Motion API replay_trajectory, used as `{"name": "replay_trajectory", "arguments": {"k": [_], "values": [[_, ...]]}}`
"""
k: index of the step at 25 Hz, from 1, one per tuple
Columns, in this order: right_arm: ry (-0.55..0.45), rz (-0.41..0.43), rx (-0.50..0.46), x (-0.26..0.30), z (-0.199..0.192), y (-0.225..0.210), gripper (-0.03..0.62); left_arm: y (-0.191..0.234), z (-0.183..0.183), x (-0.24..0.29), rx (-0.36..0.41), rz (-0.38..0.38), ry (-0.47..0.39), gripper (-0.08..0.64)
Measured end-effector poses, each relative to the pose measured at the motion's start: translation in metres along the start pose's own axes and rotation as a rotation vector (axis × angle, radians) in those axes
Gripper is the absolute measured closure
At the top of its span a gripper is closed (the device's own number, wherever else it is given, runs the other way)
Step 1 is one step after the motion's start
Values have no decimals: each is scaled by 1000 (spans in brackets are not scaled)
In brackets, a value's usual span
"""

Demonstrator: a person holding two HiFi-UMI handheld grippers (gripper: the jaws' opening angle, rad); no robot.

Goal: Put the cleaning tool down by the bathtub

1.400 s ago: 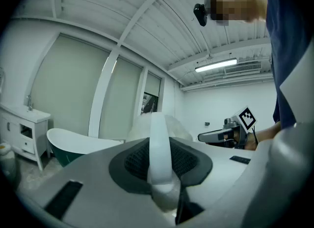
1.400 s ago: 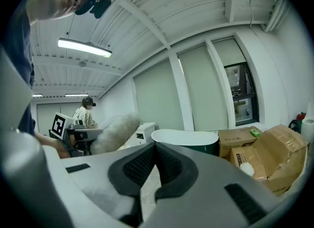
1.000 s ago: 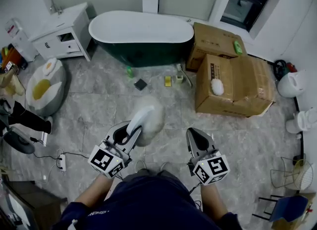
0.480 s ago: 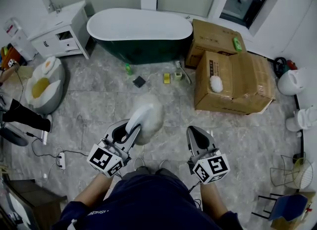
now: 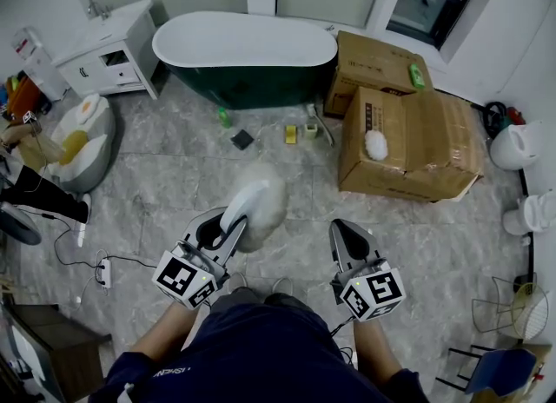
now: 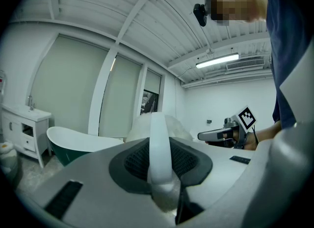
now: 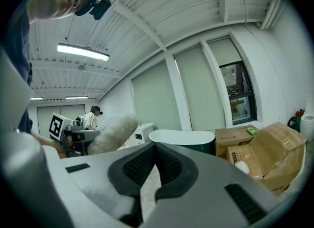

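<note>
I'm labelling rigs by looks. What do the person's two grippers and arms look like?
The left gripper and right gripper are smooth grey wedges, each with a white cube bearing black square markers at the rear. Dark, finely textured pads line the jaws. The person wears a dark navy top; its left sleeve has small white print.

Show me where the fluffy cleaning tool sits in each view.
Head view: cleaning tool at centre, its handle in the left gripper's jaws.
Left gripper view: lower centre, handle clamped between the jaws.
Right gripper view: fluffy head left of centre.
Shared landmark: the bathtub, top centre, lower left and centre respectively.
</note>
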State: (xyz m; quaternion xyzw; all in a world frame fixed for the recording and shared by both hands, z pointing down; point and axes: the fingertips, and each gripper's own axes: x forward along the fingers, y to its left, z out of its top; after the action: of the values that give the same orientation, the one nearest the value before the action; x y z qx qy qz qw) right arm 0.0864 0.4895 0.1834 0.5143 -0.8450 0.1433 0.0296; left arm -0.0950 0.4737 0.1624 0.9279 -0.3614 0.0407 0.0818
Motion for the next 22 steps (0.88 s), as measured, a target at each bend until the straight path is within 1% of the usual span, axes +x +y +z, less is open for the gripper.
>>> {"name": "replay_trajectory", "arguments": {"k": [4,8,12,16,22], "values": [[6,18,3,-7,-5,-13,589,-13,-2,8,3,17,-3,451],[16,19,10,-13,-9,-24,589,-20,-5,13,2,31,0,451],[-1,26,12,-17,-6,-31,589,-22,-4,18,8,37,3,451],[-2,13,24,-19,-7,-41,589,-24,0,25,25,39,-4,451],[-14,10,18,-19,-4,-50,589,-20,6,33,31,48,-17,451]]}}
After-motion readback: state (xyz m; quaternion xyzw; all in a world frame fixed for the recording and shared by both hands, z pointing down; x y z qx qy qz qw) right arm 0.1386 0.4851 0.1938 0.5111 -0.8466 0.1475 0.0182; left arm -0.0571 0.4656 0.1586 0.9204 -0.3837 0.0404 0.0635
